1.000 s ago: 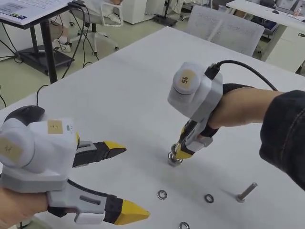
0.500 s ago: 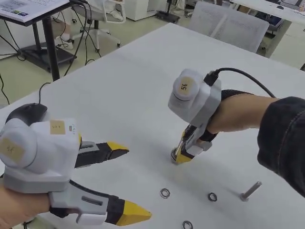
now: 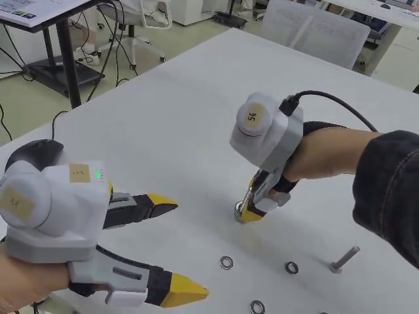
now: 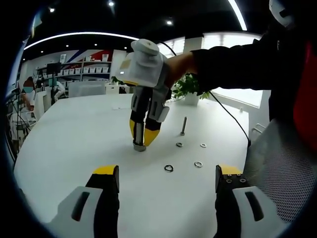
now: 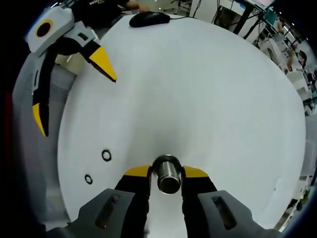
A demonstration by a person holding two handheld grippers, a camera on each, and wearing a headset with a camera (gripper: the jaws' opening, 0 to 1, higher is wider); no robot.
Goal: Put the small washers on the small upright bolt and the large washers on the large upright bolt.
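Note:
My right gripper (image 3: 247, 210) points down at the white table (image 3: 163, 118) and is shut on the large bolt (image 3: 241, 209), whose head rests on the tabletop. In the right gripper view the bolt's threaded end (image 5: 168, 174) stands between the yellow tips. The small bolt (image 3: 344, 259) stands upright to the right (image 4: 184, 126). Small washers (image 3: 226, 263) (image 3: 291, 267) (image 3: 256, 307) lie flat in front of the bolts. My left gripper (image 3: 175, 247) hovers open at the near left with nothing between its jaws. The left gripper view shows the right gripper (image 4: 141, 134) and several washers (image 4: 169, 168).
A black mouse (image 3: 33, 154) lies at the table's left edge behind my left gripper. A grey chair (image 3: 314, 33) stands at the far side. Desks and cables stand on the floor beyond the table's left side.
The head view has shifted a little. The right gripper stays shut on the large bolt at the same spot on the table. The left gripper has stayed open and in place.

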